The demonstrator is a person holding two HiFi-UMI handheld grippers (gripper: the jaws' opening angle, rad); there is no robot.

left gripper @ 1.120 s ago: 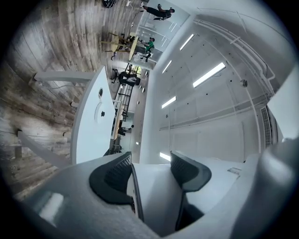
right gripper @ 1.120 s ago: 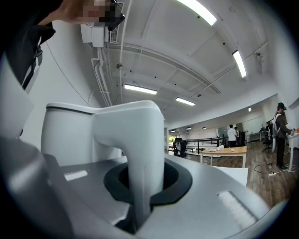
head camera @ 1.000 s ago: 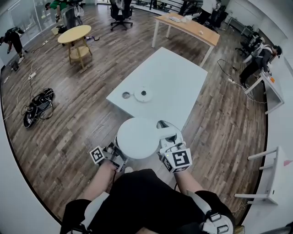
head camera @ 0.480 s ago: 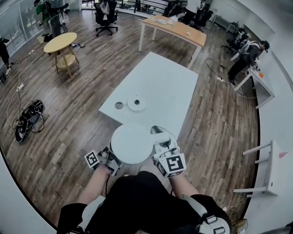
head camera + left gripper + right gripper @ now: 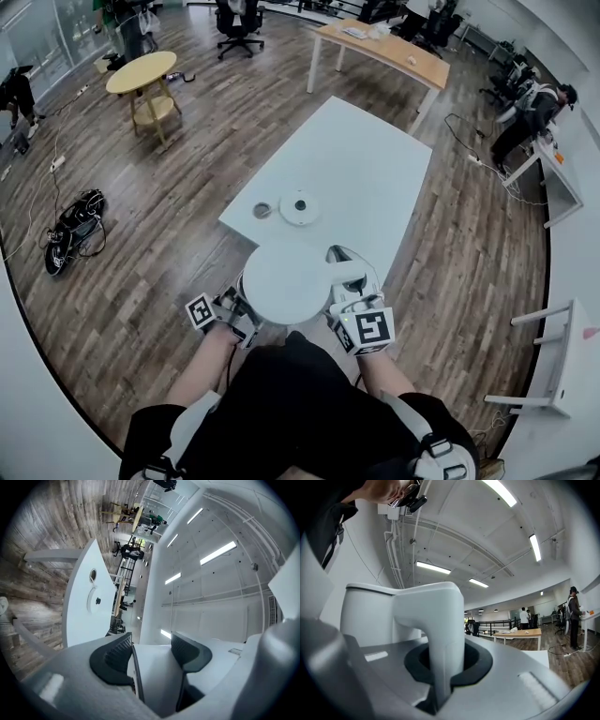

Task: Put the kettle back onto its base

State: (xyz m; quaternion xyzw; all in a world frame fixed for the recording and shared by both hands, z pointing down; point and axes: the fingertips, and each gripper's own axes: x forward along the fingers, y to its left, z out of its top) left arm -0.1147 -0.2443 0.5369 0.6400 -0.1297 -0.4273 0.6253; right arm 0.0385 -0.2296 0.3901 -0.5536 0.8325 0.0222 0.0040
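Kettle [image 5: 284, 282] is up in the air, carried by both claws in front of the person, over the near corner of the white worktop [image 5: 375, 159]. Right claw [image 5: 449, 663] is pinched tight on the handle [image 5: 440, 616]. Left claw [image 5: 151, 652] clamps a white edge of the kettle on the opposite side. Base [image 5: 299, 207] sits on the worktop, apart from the kettle, with a small round ring [image 5: 262, 210] just beside it.
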